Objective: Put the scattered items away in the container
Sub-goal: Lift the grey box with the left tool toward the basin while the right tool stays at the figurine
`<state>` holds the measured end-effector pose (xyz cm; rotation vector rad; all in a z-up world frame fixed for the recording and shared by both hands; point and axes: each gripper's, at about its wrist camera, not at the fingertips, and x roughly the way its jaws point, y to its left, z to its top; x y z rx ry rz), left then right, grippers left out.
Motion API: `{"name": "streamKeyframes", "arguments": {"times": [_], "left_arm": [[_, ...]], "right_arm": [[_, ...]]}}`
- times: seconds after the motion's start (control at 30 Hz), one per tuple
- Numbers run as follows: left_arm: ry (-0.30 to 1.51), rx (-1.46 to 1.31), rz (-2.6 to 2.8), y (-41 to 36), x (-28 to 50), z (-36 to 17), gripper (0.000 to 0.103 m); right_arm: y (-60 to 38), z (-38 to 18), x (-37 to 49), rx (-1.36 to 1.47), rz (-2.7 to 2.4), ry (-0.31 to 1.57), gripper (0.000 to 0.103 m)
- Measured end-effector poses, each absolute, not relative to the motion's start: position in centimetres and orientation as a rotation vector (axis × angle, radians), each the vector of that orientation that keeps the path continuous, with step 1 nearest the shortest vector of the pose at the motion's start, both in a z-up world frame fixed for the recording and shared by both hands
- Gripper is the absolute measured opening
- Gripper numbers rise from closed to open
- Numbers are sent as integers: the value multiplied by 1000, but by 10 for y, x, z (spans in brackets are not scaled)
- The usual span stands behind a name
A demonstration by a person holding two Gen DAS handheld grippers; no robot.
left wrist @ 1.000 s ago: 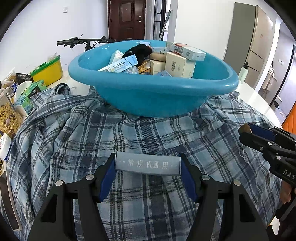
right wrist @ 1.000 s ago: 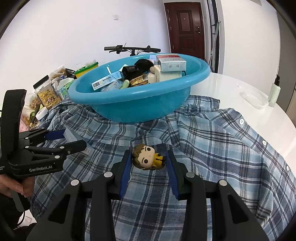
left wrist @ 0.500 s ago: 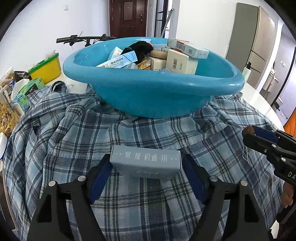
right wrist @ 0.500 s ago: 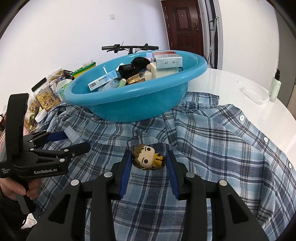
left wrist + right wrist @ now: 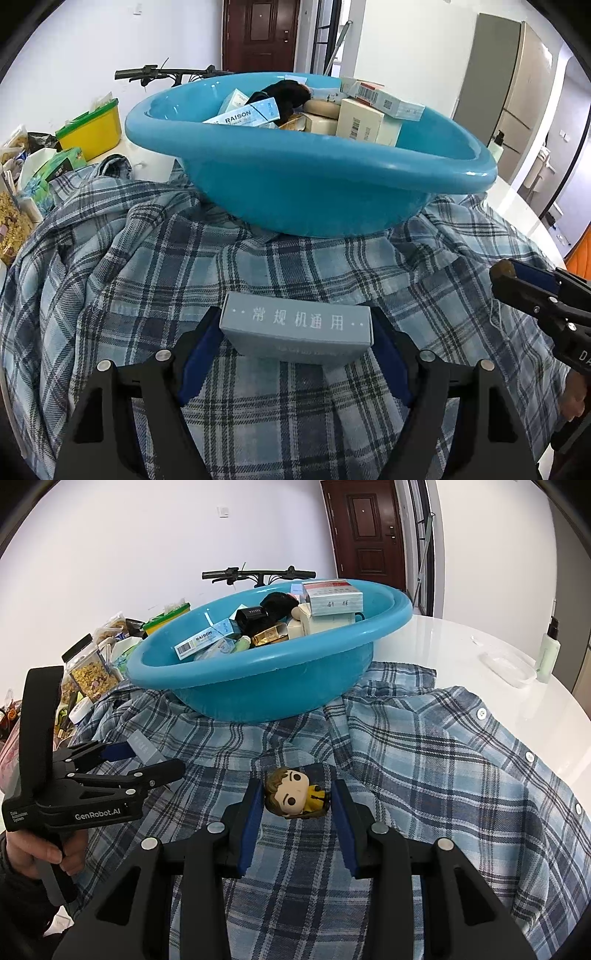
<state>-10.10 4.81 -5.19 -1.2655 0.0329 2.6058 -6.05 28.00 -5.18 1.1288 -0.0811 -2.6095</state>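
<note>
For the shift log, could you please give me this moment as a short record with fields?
left gripper: shut on grey box, lifted above the shirt
right gripper: jaws on both sides of figurine, grip unclear
container: blue basin, already holding boxes
surface: plaid shirt spread over white table
basin position: resting on the shirt's far edge

One blue basin (image 5: 280, 686) is sitting at twelve o'clock; one grey box (image 5: 295, 328), one figurine (image 5: 293, 792) and two grippers are showing.
</note>
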Motion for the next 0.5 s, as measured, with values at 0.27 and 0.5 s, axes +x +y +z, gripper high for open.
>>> {"name": "streamKeyframes", "arguments": {"times": [0.27, 0.5], "left_arm": [[48, -1240, 2618, 48, -96, -47, 67], [39, -1216, 2632, 48, -88, -40, 67]], "right_arm": [[280, -52, -60, 1130, -2612, -82, 36], [279, -52, -60, 1129, -2624, -68, 36]]}}
